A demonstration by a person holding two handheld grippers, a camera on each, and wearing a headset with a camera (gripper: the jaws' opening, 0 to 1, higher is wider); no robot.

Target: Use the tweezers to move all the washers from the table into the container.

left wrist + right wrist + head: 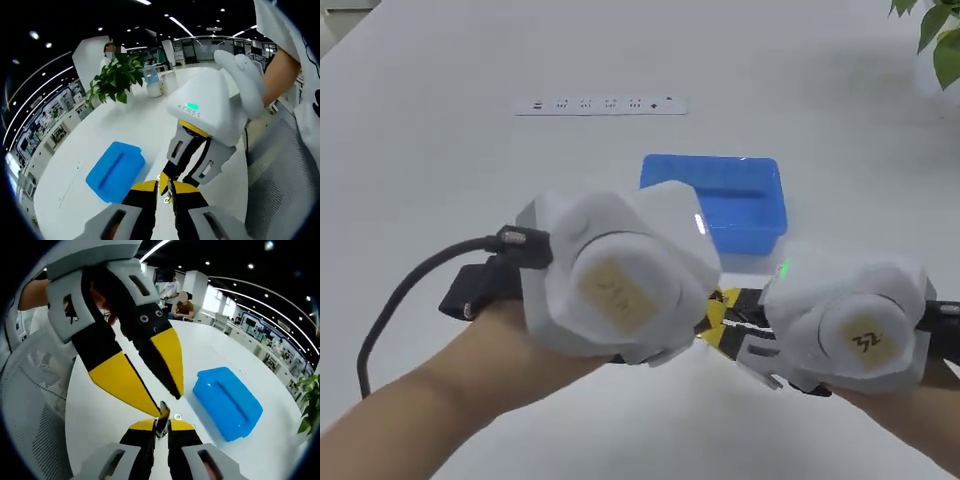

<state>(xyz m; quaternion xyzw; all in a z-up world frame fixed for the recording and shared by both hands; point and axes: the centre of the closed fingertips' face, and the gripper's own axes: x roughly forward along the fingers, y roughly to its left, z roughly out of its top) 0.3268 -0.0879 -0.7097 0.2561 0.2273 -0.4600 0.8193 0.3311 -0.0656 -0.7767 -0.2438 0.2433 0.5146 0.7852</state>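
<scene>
Both grippers meet nose to nose just in front of the blue container (713,200). My right gripper (162,426) is shut on the thin metal tweezers (163,415), which stand up between its yellow-tipped jaws. My left gripper (168,189) comes in from the upper left of the right gripper view; its jaws stand slightly apart on either side of the tweezers' free end. A small washer (178,416) lies on the white table beside the tweezers. In the head view the white housings hide the jaw tips of the left gripper (716,316) and the right gripper (734,324).
The blue container (227,402) is a shallow open tray on the white table (440,180). A white power strip (600,105) lies farther back. A potted plant (117,75) stands at the table's far right. A black cable (410,290) trails from the left gripper.
</scene>
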